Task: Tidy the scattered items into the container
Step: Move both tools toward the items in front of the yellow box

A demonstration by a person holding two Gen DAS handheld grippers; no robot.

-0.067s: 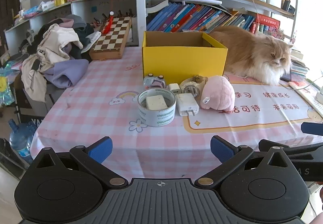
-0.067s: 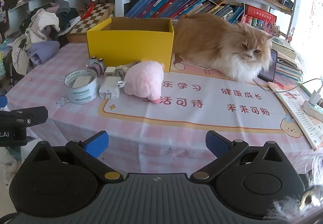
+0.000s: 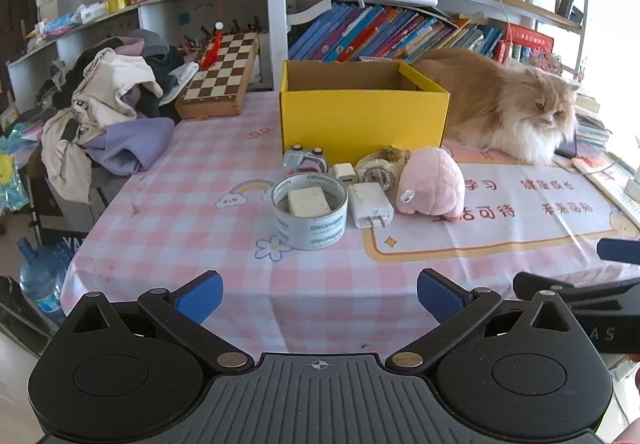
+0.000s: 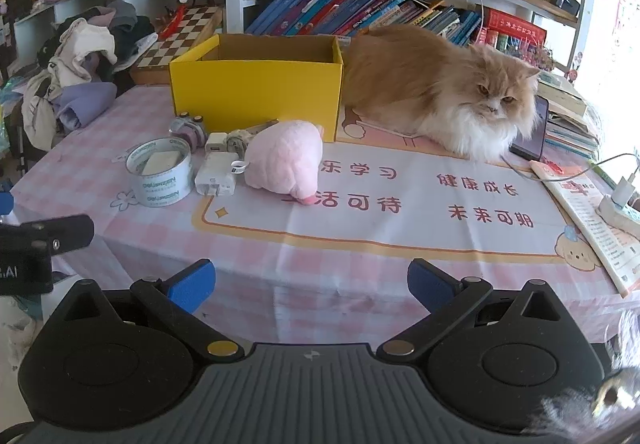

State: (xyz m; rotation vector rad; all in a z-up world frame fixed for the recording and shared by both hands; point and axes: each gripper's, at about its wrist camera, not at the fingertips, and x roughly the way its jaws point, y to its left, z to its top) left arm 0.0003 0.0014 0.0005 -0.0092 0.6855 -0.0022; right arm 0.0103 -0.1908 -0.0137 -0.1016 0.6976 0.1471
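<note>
Both gripper sets gape; one yellow box (image 3: 364,112), one tape roll (image 3: 310,210).

A lived-in home study — crammed bookshelves (image 3: 400,32), laundry heap (image 3: 108,112) (cat (image 4: 436,92) lounging on the table).

No visible change btwn frames (0.1 s gap, views near identical).

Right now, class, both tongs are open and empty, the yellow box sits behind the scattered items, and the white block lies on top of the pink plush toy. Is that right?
Not quite. The white block lies inside the tape roll, not on the pink plush toy; the left wrist view shows it. Both the left tongs and right tongs are open and empty, and the yellow box sits behind the items.
</note>
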